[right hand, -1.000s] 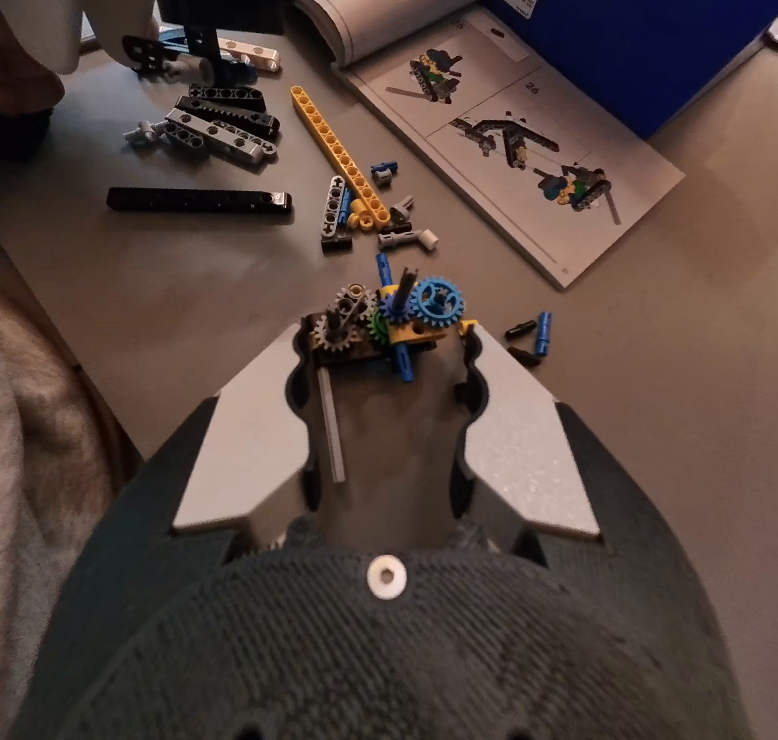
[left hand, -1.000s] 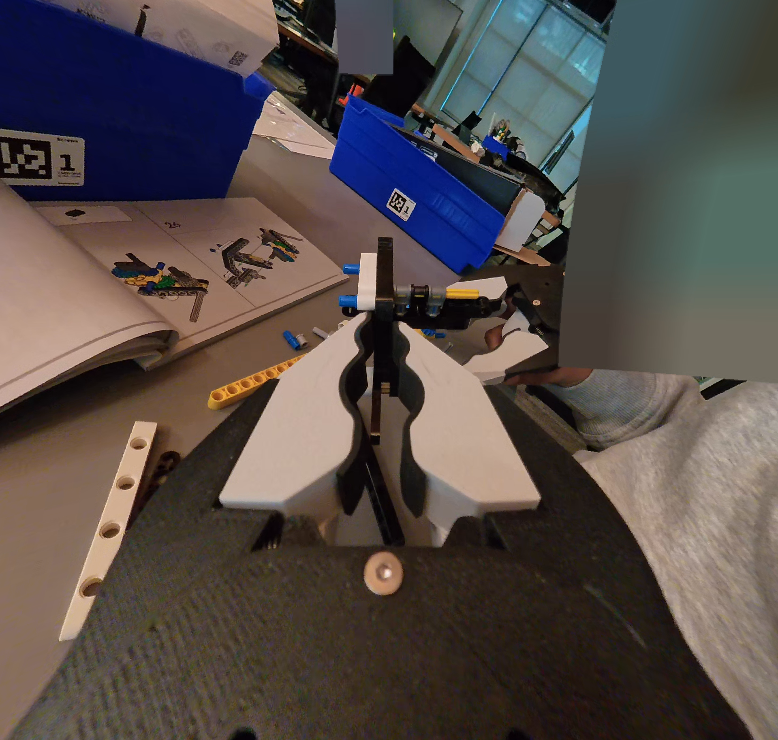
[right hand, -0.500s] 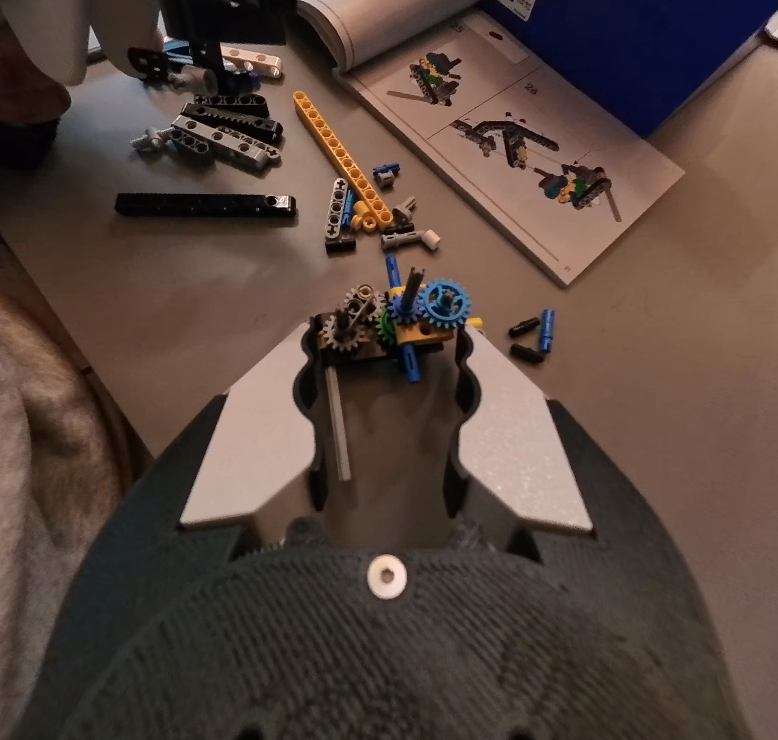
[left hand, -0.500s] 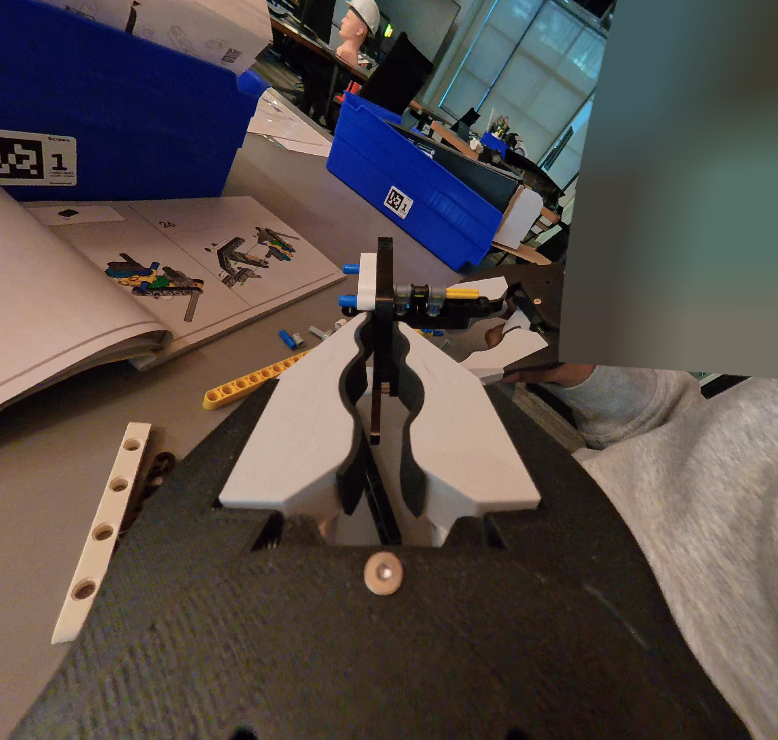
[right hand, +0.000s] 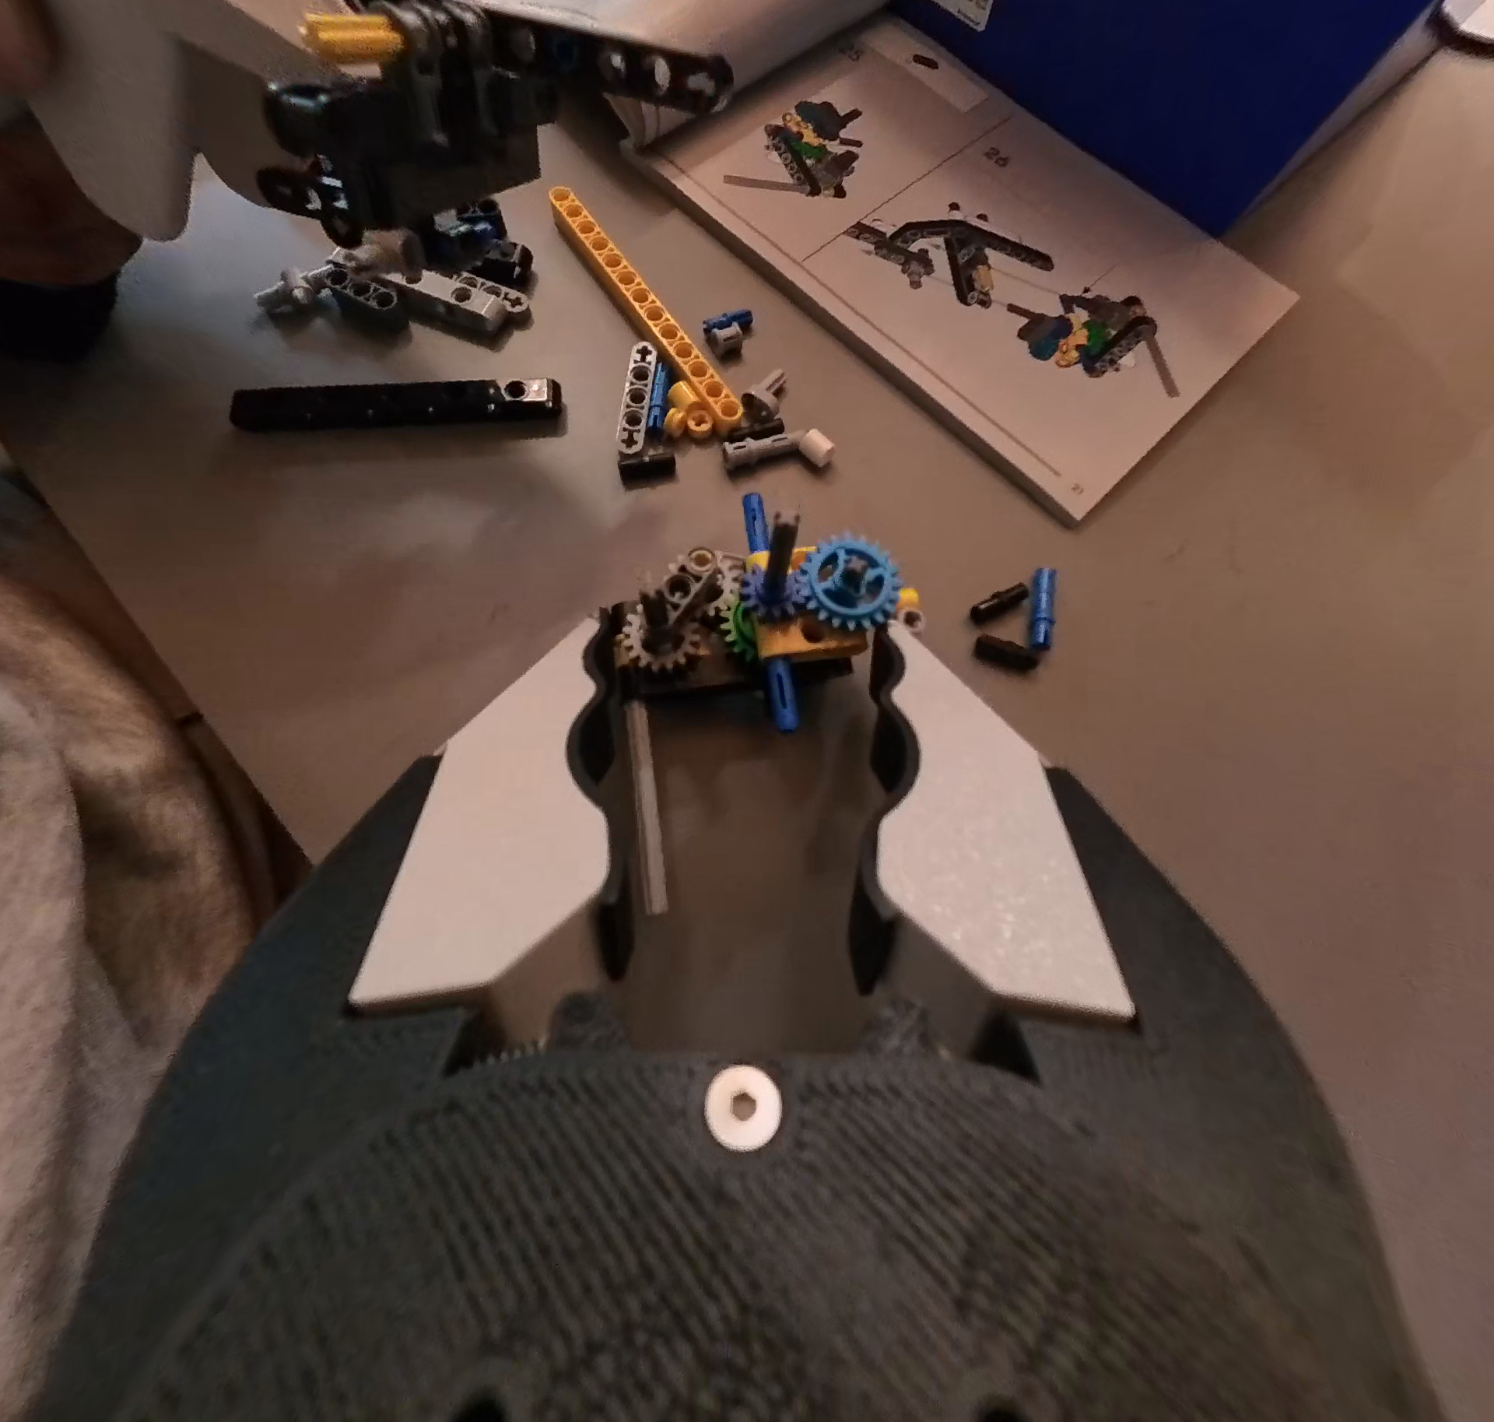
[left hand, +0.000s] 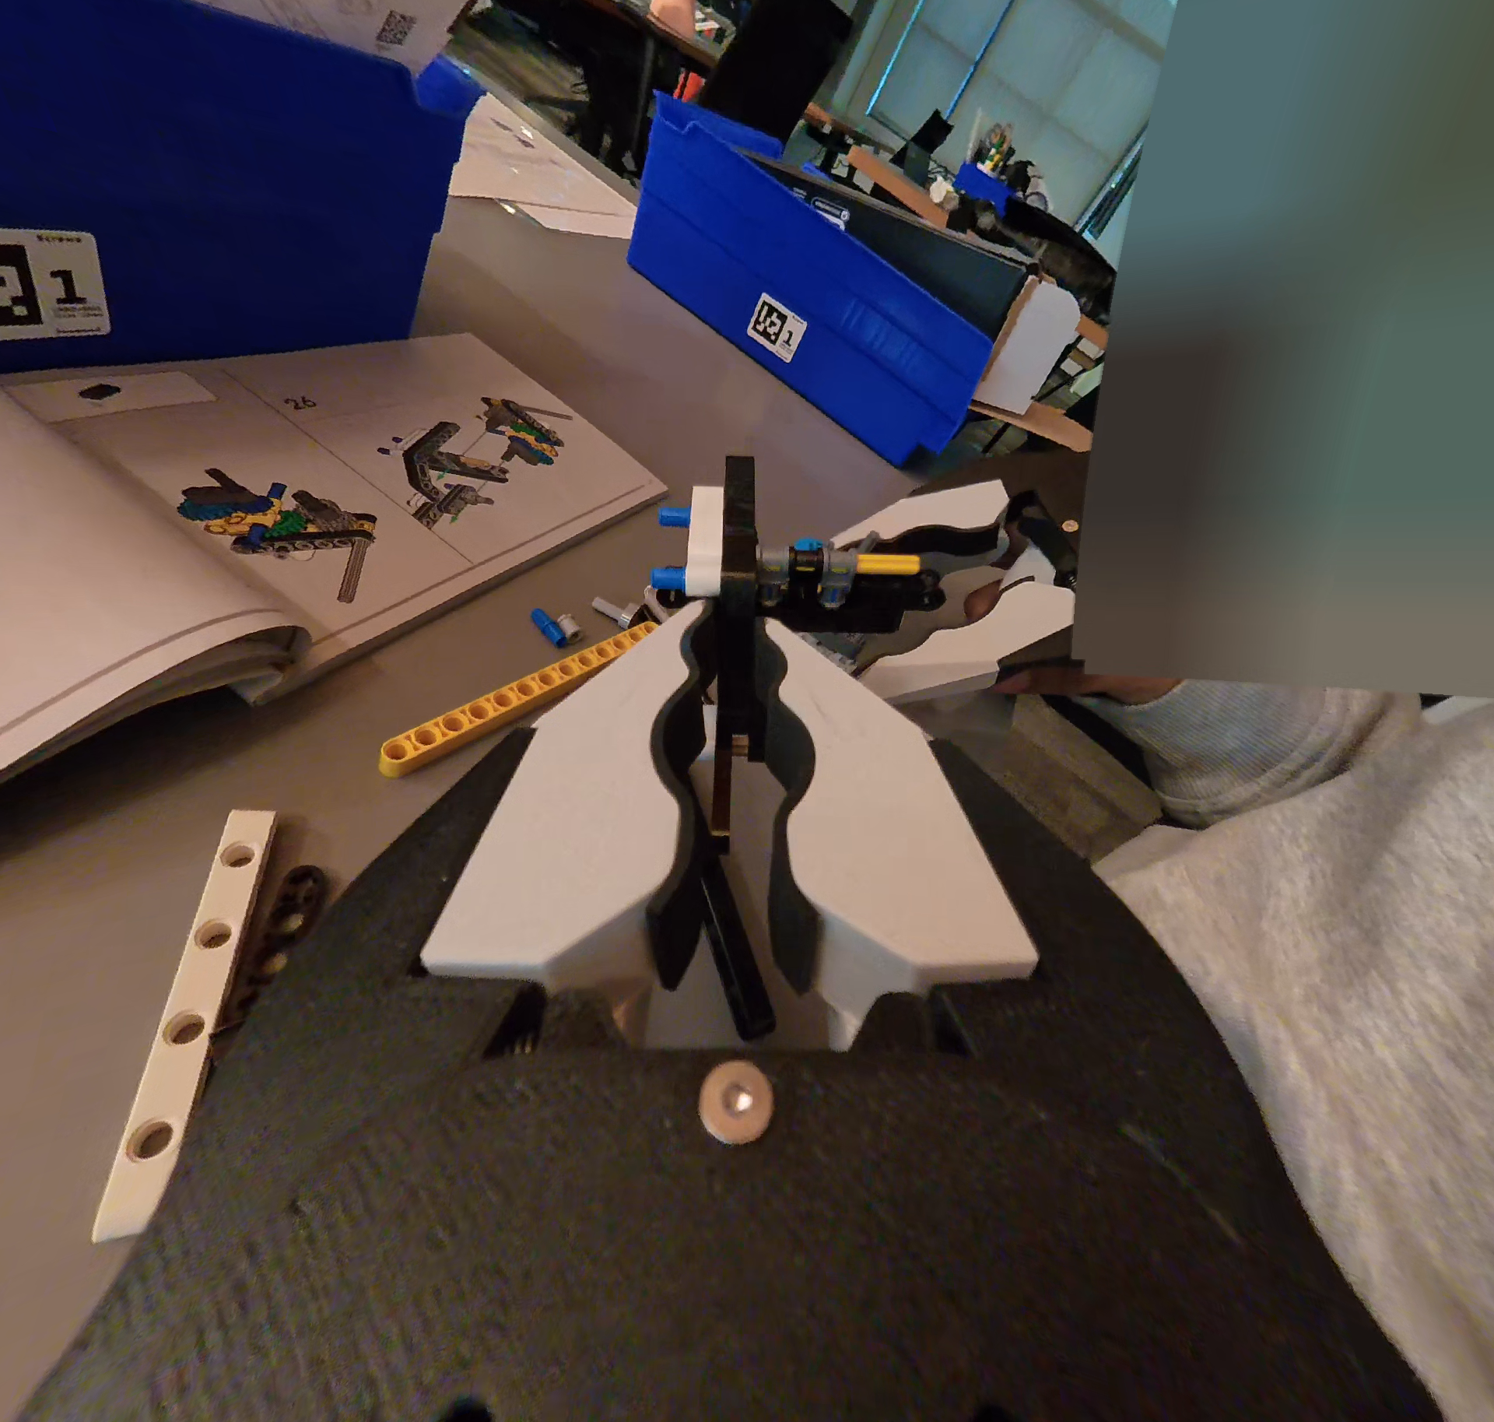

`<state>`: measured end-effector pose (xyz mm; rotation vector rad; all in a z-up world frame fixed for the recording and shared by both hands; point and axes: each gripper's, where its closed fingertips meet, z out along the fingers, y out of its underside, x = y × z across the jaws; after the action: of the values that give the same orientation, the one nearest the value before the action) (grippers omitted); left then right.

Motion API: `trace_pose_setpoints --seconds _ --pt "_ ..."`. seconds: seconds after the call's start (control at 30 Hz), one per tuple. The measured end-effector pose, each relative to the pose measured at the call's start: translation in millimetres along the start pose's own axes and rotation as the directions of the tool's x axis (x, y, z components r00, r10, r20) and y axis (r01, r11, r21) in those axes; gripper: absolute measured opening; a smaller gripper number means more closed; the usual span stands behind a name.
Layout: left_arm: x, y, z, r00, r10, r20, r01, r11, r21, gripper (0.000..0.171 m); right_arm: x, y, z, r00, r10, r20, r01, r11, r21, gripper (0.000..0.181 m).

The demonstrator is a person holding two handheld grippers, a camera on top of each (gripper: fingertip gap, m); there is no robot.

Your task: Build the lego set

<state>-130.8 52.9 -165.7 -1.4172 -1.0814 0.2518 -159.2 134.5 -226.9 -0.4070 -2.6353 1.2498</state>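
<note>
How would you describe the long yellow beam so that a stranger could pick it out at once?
Start at the open instruction booklet on the grey table. Just beside its near edge lies the yellow beam, flat, among loose parts. It is the only yellow piece that long, with one row of holes; the black beam nearby is shorter.

Occlusions, crops and blur, both wrist views

A large grey-green mosaic patch is covering the upper right of the left wrist view, hiding everything behind it. The right gripper (left hand: 970, 583) is showing there only in part, its body running under that patch and behind the black assembly (left hand: 740, 574). The white beam (left hand: 190, 1019) is overlapping a dark part beside it, too covered to identify. The near blue bin (left hand: 202, 170) and the instruction booklet (left hand: 283, 510) are running off the left edge. In the right wrist view the left gripper (right hand: 162, 73) is appearing motion-blurred and cropped at the top-left corner, and the gear cluster (right hand: 768, 607) is sitting partly behind the right gripper's fingertips (right hand: 594, 639); contact cannot be judged.
</note>
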Motion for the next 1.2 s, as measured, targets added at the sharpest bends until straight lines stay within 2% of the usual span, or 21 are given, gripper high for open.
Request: trace_pose_setpoints --seconds 0.43,0.63,0.93,1.2 --pt "2 1 1 1.0 0.001 -0.005 -0.001 1.0 -0.007 0.005 2 11 -16 0.976 0.171 -0.133 -0.175 0.984 -0.024 0.068" --pt "4 2 1 1.0 0.003 -0.009 -0.003 1.0 -0.009 0.005 -12 16 -19 0.98 0.177 -0.087 -0.181 0.982 -0.048 0.069" --pt "4 2 1 1.0 0.003 -0.008 -0.003 1.0 -0.01 0.005 -33 6 -27 0.983 0.176 0.045 -0.174 0.984 -0.04 0.068" --pt "3 2 1 1.0 -0.004 -0.012 0.004 1.0 -0.009 0.005 4 -3 -48 0.989 0.15 -0.015 -0.149 0.988 0.036 0.067"
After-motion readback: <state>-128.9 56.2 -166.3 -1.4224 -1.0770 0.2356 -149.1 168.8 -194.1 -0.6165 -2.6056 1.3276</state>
